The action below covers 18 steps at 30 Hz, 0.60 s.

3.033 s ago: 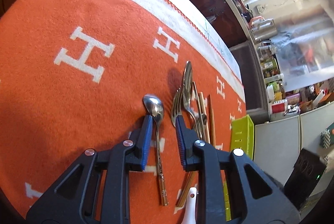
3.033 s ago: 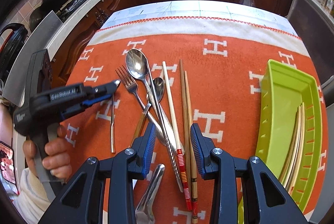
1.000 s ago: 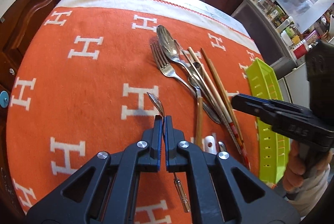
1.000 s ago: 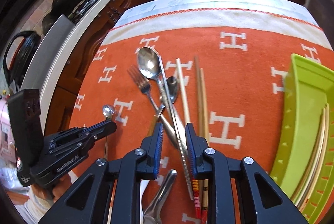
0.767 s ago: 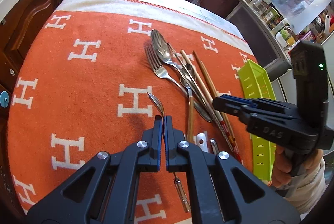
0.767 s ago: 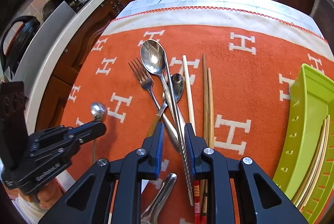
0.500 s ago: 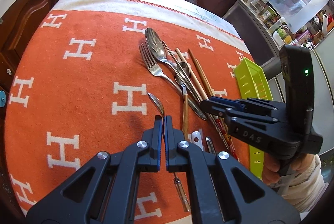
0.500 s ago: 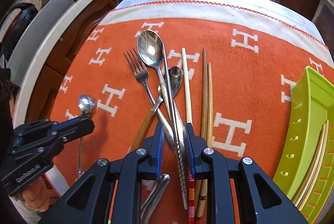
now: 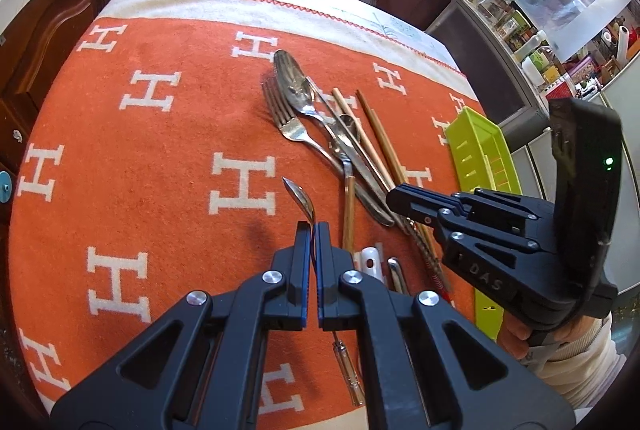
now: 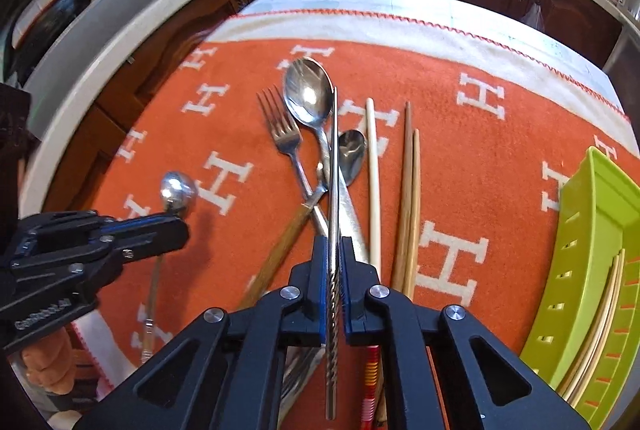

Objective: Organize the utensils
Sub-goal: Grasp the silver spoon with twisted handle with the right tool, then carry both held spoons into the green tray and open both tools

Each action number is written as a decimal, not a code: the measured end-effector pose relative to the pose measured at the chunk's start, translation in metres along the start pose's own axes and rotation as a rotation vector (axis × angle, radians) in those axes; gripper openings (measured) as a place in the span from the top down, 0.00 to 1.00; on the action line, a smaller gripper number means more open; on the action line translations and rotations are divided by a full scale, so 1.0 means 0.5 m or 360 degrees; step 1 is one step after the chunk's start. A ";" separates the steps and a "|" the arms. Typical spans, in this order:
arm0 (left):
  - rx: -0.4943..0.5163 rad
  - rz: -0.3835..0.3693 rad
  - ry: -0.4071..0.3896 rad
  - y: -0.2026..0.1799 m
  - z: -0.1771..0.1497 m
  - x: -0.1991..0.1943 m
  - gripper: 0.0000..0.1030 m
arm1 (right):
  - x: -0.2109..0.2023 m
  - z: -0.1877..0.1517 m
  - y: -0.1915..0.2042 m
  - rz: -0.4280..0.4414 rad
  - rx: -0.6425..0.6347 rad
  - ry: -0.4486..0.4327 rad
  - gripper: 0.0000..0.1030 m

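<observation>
Cutlery is spread on an orange blanket patterned with white H letters. Right gripper is clamped on a metal chopstick; its jaws have just been closing, and the stick now runs straight between the blue pads, its twisted handle end passing back under the gripper body and its thin tip reaching up alongside the bowl of a large spoon. Left gripper is clenched on the thin handle of a small spoon, whose bowl is seen just ahead of the fingertips and whose handle end shows below the gripper body. Fork, a wooden-handled spoon, one pale chopstick and a pair of brown chopsticks are noted lying on the blanket just beside the gripped stick. Green tray stands at the right edge, well apart from the pile, with pale sticks already lying in it
</observation>
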<state>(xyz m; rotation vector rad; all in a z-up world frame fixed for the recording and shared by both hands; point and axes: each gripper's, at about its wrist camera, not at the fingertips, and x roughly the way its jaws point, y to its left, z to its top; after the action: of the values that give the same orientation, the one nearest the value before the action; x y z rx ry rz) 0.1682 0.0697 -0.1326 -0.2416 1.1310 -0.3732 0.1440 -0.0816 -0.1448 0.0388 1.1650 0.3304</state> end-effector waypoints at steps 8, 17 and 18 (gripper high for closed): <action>0.0084 -0.0021 -0.0026 -0.056 -0.001 -0.030 1.00 | -0.088 -0.024 -0.030 0.0116 0.0153 -0.0110 0.95; 0.0132 -0.0020 -0.0027 -0.109 -0.008 -0.037 1.00 | -0.116 -0.069 -0.042 0.0129 0.0149 -0.0092 0.95; 0.0134 -0.0015 -0.0026 -0.111 -0.009 -0.037 1.00 | -0.106 -0.075 -0.037 0.0118 0.0128 -0.0067 0.95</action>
<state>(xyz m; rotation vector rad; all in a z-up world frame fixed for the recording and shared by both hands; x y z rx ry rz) 0.1479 0.0267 -0.0987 -0.1757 1.0961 -0.4255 0.0959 -0.1190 -0.1162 0.1590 1.1363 0.3463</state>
